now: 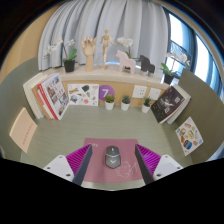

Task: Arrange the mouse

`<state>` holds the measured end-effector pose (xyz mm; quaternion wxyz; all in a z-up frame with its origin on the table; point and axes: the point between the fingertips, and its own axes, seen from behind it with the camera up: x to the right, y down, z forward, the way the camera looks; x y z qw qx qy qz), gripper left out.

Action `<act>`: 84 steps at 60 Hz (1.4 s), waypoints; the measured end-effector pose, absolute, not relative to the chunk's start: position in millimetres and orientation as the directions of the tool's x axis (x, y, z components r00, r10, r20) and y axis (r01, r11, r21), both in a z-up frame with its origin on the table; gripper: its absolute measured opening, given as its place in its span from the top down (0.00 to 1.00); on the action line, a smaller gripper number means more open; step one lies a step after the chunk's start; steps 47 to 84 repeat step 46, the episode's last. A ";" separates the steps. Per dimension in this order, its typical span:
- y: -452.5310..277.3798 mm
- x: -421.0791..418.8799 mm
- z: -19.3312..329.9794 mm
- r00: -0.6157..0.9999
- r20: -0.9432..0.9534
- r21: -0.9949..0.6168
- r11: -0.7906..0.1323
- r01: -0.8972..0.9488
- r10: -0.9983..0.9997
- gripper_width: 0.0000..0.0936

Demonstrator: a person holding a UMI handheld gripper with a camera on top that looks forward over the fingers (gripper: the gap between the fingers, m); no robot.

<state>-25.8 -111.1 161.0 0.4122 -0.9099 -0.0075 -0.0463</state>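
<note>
The gripper is spread wide, its two fingers apart with the magenta pads facing inward, and it grips nothing. A small grey mouse sits between the fingers with a clear gap at either side, resting on a pink mat that lies on the pale green table. Beyond the mat, three small potted plants stand in a row near a purple card. Behind them runs a wooden shelf holding a white orchid, a wooden figure and a grey elephant. Books lean at the left end of the shelf, a dark picture book leans at the right, and a printed sheet lies further right on the table. A curtain hangs behind everything
</note>
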 end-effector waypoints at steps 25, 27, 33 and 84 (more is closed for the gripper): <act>-188.5 -73.0 248.0 0.997 0.042 -0.808 -0.589 -0.003 -0.062 0.08; -195.3 -75.8 246.3 0.997 0.043 -0.803 -0.596 -0.001 -0.059 0.09; -211.0 -86.9 237.8 0.997 0.054 -0.784 -0.621 0.012 -0.049 0.08; -228.0 -104.7 239.4 0.998 0.037 -0.782 -0.624 0.000 -0.046 0.08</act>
